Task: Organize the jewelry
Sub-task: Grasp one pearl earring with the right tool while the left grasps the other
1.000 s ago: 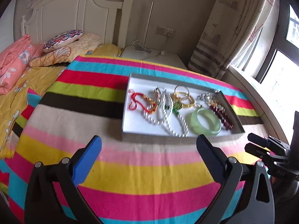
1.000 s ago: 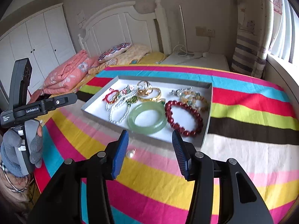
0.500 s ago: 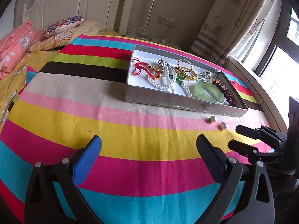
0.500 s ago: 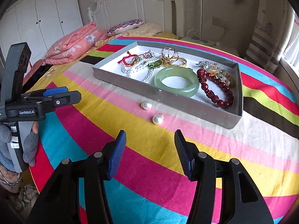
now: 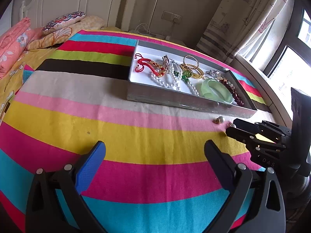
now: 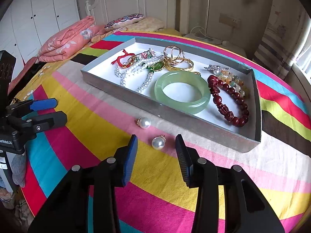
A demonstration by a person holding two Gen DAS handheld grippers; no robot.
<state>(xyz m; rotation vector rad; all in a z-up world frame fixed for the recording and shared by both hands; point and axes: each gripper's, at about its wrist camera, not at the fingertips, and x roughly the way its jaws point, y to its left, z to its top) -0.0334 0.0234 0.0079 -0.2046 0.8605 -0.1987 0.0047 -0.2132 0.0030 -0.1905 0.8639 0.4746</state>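
Our right gripper (image 6: 156,151), jaws apart, framed the nearer pearl earring (image 6: 158,143) just outside the tray (image 6: 175,116); our left gripper (image 5: 155,155) waited, jaws apart. Next, we judged: close gently, lift into tray.

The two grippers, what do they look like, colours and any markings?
Both are black plastic with silver rivets. The right gripper and left gripper each pair one finger with a blue ribbed pad and one with a black one. The left gripper's body carries white lettering, and a grey glove grips its handle.

White headboard (image 6: 140,2), white wardrobe (image 6: 38,13), patterned curtain (image 5: 243,17), bright window (image 5: 291,66)
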